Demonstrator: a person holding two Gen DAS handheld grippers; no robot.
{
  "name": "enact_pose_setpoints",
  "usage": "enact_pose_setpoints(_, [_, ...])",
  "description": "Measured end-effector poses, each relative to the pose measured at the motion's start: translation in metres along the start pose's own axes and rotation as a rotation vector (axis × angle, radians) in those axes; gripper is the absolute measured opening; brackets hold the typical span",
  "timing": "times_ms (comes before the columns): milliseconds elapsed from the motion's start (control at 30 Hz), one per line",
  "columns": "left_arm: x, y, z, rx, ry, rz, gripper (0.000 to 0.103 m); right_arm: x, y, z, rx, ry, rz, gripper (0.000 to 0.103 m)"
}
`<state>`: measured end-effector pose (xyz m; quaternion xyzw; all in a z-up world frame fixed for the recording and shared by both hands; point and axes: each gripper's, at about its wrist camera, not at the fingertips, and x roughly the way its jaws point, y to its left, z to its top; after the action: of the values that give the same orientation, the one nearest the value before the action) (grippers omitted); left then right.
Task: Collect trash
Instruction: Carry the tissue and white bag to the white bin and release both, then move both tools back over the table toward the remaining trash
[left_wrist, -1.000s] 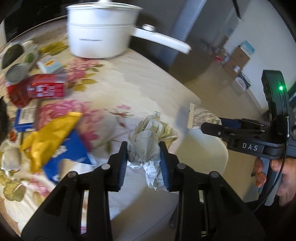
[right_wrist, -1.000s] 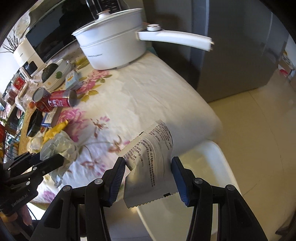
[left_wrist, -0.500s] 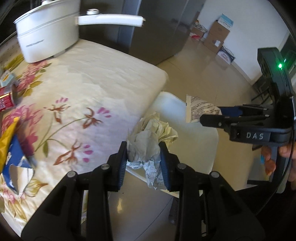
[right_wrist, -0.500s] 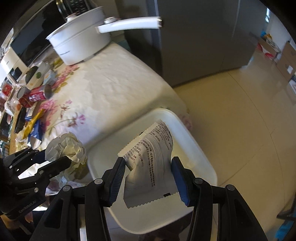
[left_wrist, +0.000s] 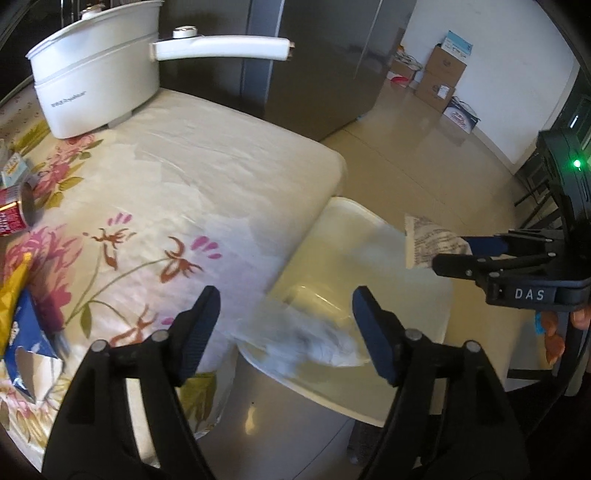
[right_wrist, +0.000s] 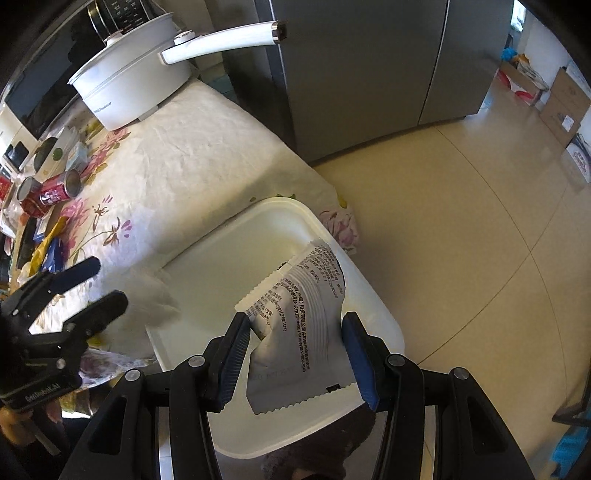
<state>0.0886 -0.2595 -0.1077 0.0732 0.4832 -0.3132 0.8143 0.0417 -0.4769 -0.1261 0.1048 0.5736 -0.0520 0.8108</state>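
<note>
My left gripper (left_wrist: 285, 293) hangs over the near edge of a white bin (left_wrist: 351, 236) beside the table, its jaws opening wide. A crumpled paper ball (left_wrist: 306, 339) shows as a blur below the fingers, free of the pads and dropping into the bin. In the right wrist view the same paper ball (right_wrist: 155, 299) is a pale smear next to the left gripper (right_wrist: 110, 282). My right gripper (right_wrist: 295, 321) is shut on a grey printed wrapper (right_wrist: 299, 302) above the bin (right_wrist: 240, 251). The left wrist view shows the right gripper (left_wrist: 450, 251) and wrapper (left_wrist: 424, 240) at right.
A floral tablecloth (left_wrist: 184, 177) covers the table. On it stand a white pot with a long handle (left_wrist: 92, 81), a red can (left_wrist: 11, 214) and yellow and blue snack bags (left_wrist: 14, 295). A grey fridge (left_wrist: 314, 55) and cardboard boxes (left_wrist: 443, 74) stand beyond on a tiled floor.
Both grippers moved from over the table to over the white bin. The left jaws went from shut on the paper ball to wide apart, and the ball fell. The right grip is unchanged.
</note>
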Motion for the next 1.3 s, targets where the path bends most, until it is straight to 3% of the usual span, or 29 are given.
enact_pose_setpoints(333, [-0.011, 0.017, 0.000, -0.029, 0.002, 0.042, 0.083, 0.002, 0.000, 0.001, 0.005, 0.004, 0.010, 0.055])
enact_pose_setpoints(400, [-0.012, 0.019, 0.000, -0.027, 0.003, 0.060, 0.088, 0.002, 0.001, 0.001, 0.007, 0.003, 0.024, 0.065])
enact_pose_setpoints(467, [-0.013, 0.022, 0.000, -0.024, 0.003, 0.081, 0.094, 0.001, 0.004, 0.000, 0.008, -0.003, 0.021, 0.084])
enact_pose_setpoints(933, [-0.044, 0.067, -0.007, -0.089, -0.022, 0.140, 0.100, -0.007, 0.028, 0.012, -0.008, -0.017, 0.044, 0.084])
enact_pose_setpoints(1300, [-0.088, 0.136, -0.027, -0.187, -0.030, 0.228, 0.102, -0.009, 0.089, 0.031, -0.062, -0.032, 0.099, 0.084])
